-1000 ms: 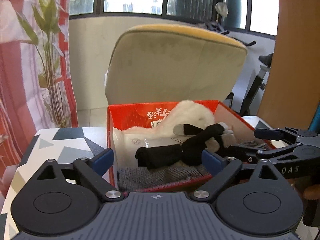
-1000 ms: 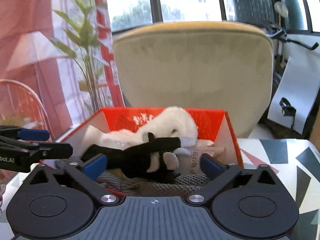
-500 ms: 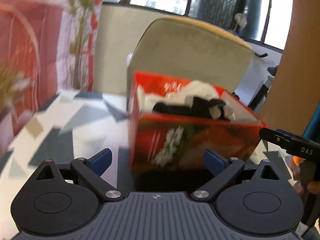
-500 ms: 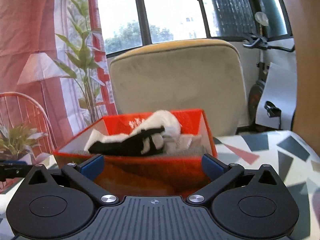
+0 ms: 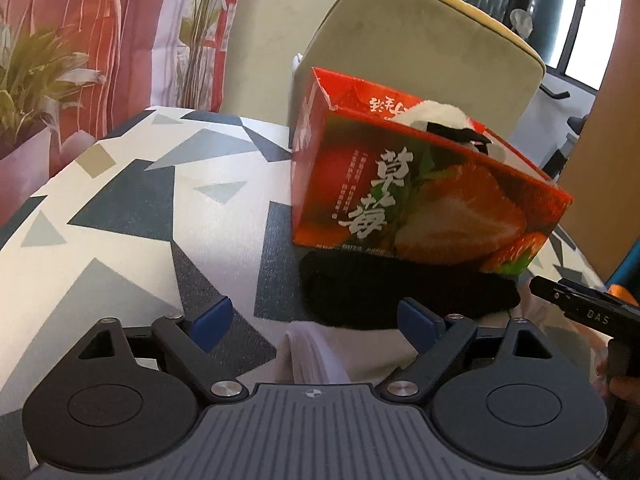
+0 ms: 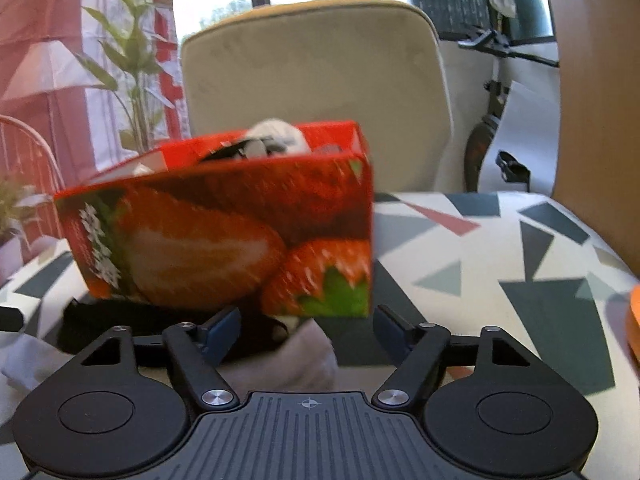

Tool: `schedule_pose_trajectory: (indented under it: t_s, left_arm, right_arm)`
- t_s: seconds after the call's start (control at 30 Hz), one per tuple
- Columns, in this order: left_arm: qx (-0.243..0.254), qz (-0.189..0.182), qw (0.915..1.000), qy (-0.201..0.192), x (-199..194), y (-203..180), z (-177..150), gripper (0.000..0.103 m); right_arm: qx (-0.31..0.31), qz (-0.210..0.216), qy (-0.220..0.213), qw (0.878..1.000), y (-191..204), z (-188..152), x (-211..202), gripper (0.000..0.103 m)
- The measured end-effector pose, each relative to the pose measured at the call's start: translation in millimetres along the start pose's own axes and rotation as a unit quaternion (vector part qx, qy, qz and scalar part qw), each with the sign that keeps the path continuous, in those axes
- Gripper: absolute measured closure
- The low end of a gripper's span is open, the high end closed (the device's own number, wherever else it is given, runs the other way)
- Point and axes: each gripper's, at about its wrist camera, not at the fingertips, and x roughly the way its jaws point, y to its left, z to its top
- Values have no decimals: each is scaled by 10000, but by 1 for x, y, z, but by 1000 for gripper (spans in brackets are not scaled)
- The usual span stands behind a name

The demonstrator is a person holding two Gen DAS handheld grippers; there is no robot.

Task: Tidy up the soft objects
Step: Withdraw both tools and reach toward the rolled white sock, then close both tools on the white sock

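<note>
A red strawberry-printed box (image 5: 420,200) (image 6: 224,232) stands on the patterned table and holds a white fluffy piece (image 5: 432,110) and dark fabric. A black cloth (image 5: 400,300) (image 6: 120,320) lies on the table against the box's front. Nearer to me lie a white folded cloth (image 5: 316,356) and a pale grey cloth (image 6: 304,352). My left gripper (image 5: 314,320) hangs low over the white cloth, its jaws closing and wide apart. My right gripper (image 6: 307,330) (image 5: 588,312) is closing with the grey cloth between its jaws, and the pads do not press on it.
A beige padded chair (image 5: 420,40) (image 6: 312,80) stands behind the table. Potted plants (image 5: 36,80) and a red-and-white curtain are at the left. An orange object (image 6: 634,324) shows at the right edge. The patterned tablecloth (image 5: 140,200) lies bare left of the box.
Both grippers have drawn back from over the box and sunk to the table in front of it. The box's printed front now shows. The right jaws have narrowed.
</note>
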Motion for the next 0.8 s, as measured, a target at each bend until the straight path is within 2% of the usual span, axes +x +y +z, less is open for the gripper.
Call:
schedule_pose_trajectory:
  t_s: [0.07,0.2,0.27,0.57,0.8]
  left_arm:
    - [28,10,10000,-11,1,-2,-4,15]
    - [80,-57,9999,-51,2,-5,-11,17]
    - [116,-95,9999,8,4,-6,-14,21]
    - [-92,-83,9998,174,15,4,-22,23]
    - [14,-71,9999,129,17,3,-24,23]
  right_arm:
    - [21,5,81,10000,-2,-4,4,38]
    - [-20,28,269,9996,-1,-5,10,41]
    - [-38,75,449,9990,0,-7,15,49]
    - [2,135,684,9976,-1,-7,21,52]
    - [153,164,774,9967,-7,-7,24,52]
